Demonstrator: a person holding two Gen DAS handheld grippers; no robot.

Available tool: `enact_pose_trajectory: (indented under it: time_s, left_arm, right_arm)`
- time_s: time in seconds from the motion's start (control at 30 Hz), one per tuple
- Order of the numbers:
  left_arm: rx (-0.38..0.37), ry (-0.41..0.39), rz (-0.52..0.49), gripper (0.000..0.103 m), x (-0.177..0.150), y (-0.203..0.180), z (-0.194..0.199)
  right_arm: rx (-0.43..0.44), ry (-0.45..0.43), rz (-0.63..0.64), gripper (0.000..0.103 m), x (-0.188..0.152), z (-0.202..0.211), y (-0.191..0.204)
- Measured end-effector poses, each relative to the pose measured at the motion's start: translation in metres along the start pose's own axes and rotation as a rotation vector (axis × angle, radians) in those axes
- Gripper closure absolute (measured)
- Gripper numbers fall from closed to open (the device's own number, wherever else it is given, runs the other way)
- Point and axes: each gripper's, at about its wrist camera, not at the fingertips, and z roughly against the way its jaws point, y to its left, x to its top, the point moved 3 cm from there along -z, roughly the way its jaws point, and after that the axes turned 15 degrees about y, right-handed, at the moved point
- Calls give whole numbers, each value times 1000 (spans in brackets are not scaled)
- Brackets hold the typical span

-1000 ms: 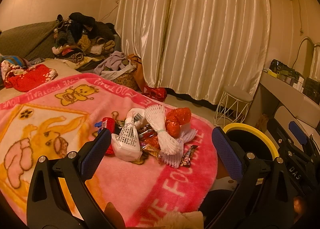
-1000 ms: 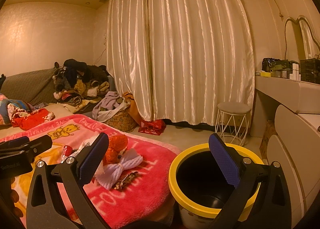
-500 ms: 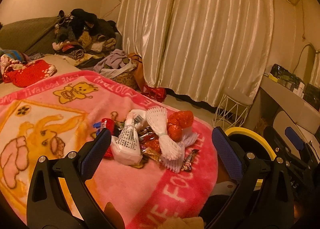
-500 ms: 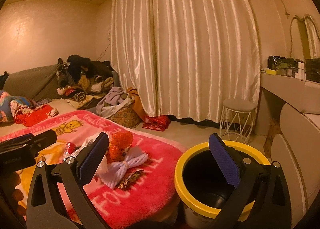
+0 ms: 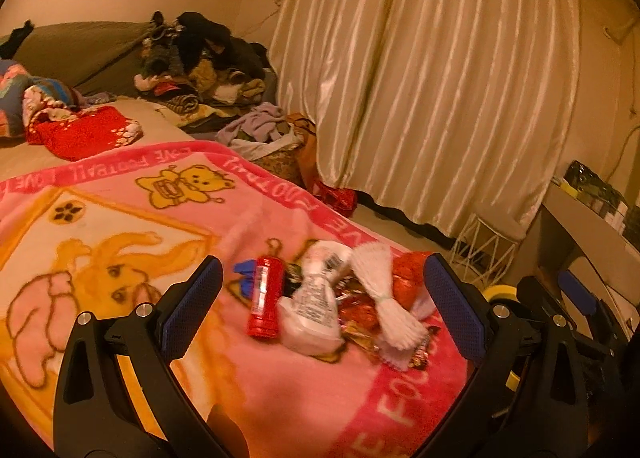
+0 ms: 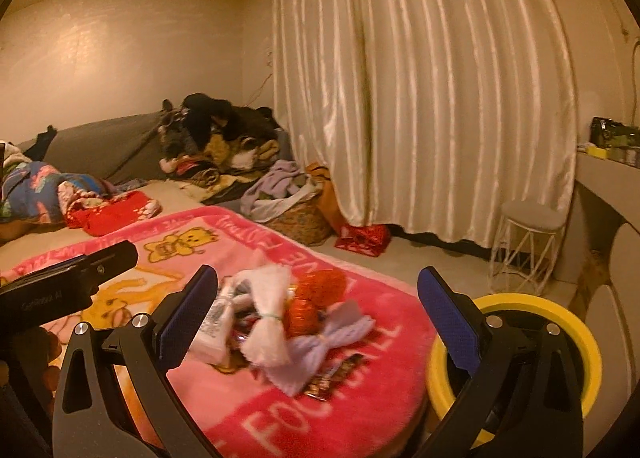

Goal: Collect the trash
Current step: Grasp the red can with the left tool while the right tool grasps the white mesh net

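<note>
Left wrist view: we hold the left tongs (image 5: 320, 306) spread wide and empty above the trash pile (image 5: 340, 306) on the pink blanket (image 5: 120, 225) (a red tube (image 5: 264, 308), a white bag (image 5: 316, 310), wrappers). Our right tongs (image 6: 316, 318) gape too, gripping nothing, with the yellow bin (image 6: 576, 342) just beside the bed.

I see my left gripper (image 5: 322, 308) spread wide above the trash pile (image 5: 340, 306) on the pink blanket (image 5: 120, 217); a red tube (image 5: 265, 302) lies at the pile's left edge.
</note>
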Motion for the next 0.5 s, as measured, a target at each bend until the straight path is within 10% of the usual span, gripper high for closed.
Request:
enact_pose_trajectory:
  time_s: [0.5]
  left_arm:
    - [41,39,61,10,23,61,-31]
  right_arm:
    - [72,118,69,6,6,-58,34]
